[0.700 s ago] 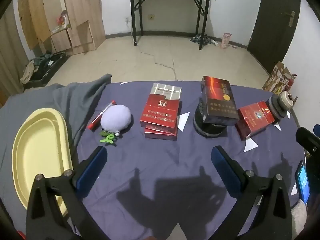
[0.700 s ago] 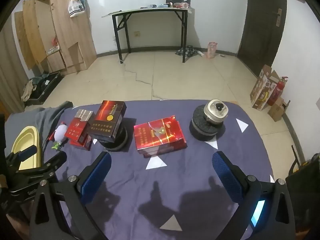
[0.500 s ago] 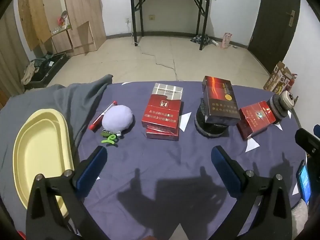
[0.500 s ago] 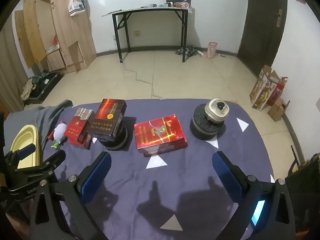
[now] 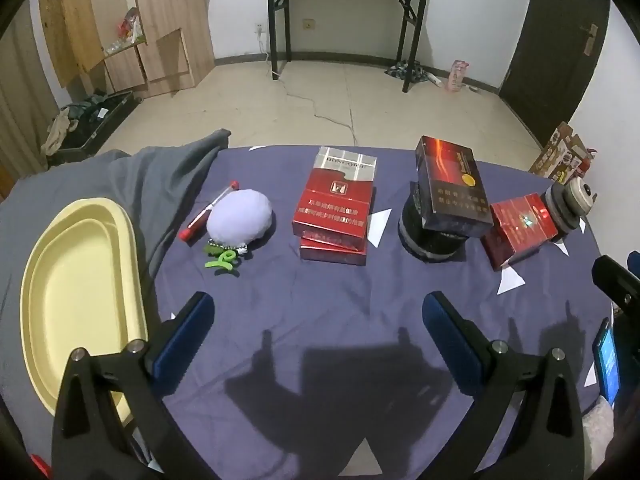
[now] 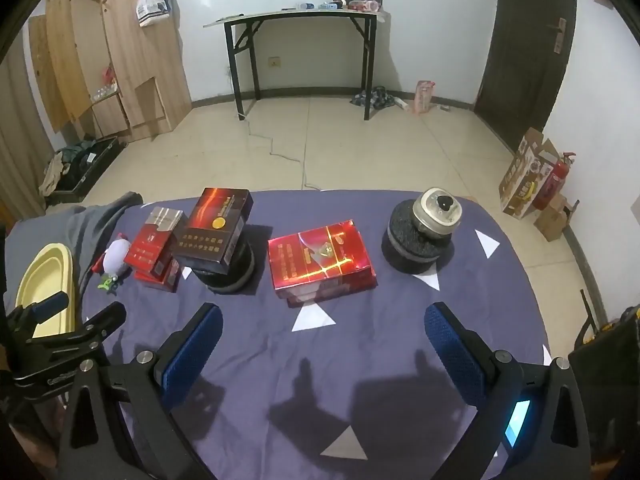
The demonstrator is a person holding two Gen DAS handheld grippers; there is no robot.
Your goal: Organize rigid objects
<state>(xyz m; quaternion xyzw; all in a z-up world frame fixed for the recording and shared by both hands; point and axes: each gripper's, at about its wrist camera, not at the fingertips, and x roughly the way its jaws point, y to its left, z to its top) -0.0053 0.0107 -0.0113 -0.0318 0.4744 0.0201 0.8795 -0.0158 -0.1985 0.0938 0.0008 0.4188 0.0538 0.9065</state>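
Right now both tools hang over the round table with its dark purple cloth (image 5: pixel 320 320), tipped downward, and nothing is caught in either one.

The left gripper (image 5: pixel 318 316) has its blue fingers (image 5: pixel 188 328) spread wide apart with only bare cloth between them. Just past those fingers, a little toward the left one, lies a stack of flat red boxes (image 5: pixel 334 216). Beyond the left finger sits a soft pale purple ball with a green clip (image 5: pixel 239 220), touching a thin red and white pen (image 5: pixel 208 212). Far out to the left side rests a pale yellow oval tray (image 5: pixel 76 280), bare inside, probably waiting for things to be put in.

The right gripper (image 6: pixel 322 336) is spread wide too. Straight ahead, between its fingers, lies a shiny red box stack (image 6: pixel 320 260). Past the left finger, a dark red box (image 6: pixel 218 230) rests on top of a black round block (image 6: pixel 230 268), so it could slide off if bumped. Past the right finger, a silver round tin (image 6: pixel 438 212) sits on another black round block (image 6: pixel 412 244).

I think sorting has not begun.
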